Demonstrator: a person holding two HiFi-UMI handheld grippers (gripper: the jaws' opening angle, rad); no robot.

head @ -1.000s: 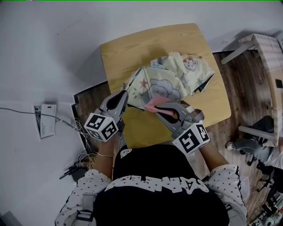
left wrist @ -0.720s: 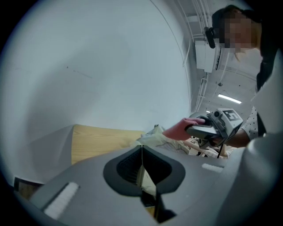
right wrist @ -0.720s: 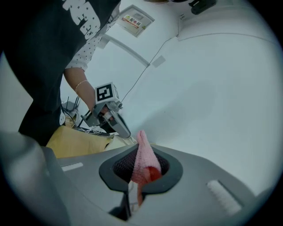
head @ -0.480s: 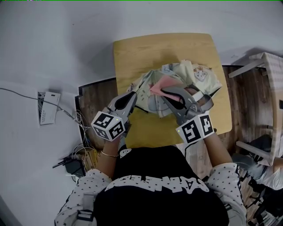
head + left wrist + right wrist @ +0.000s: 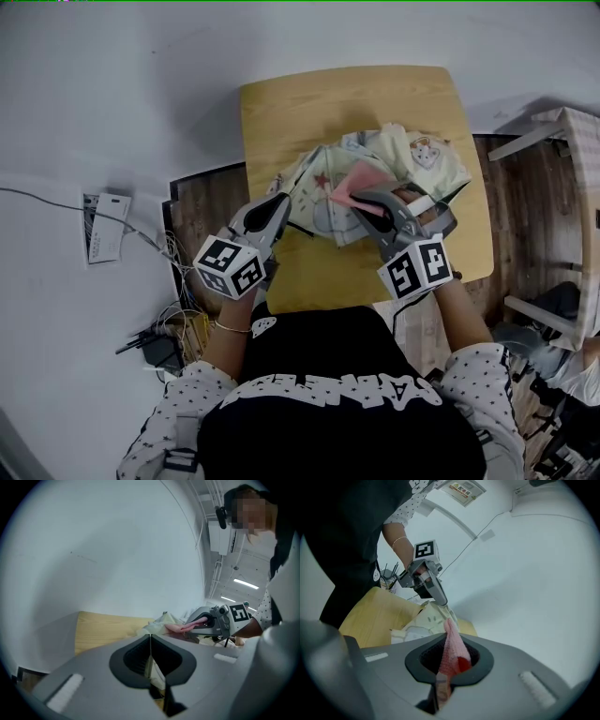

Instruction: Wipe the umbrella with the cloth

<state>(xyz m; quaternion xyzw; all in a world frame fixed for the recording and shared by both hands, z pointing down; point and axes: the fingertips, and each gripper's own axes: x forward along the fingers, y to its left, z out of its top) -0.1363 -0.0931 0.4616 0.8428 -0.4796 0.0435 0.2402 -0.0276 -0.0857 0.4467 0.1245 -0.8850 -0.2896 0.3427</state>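
Umbrella, collapsed, cream fabric printed with cartoon figures (image 5: 412, 155): lies crumpled on small light wooden table (image 5: 328, 103). Left gripper (image 5: 284, 199) pinches its near edge, jaws closed on the thin fabric, seemingly to steady and stretch it. Right gripper (image 5: 362, 201) clamps pink knitted cloth (image 5: 361, 178), held over the canopy, presumably for wiping.

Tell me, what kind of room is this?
Probably a workshop or lab room, not a home: a small wooden table against a bare white wall, loose cables lying about, and strip lights overhead.
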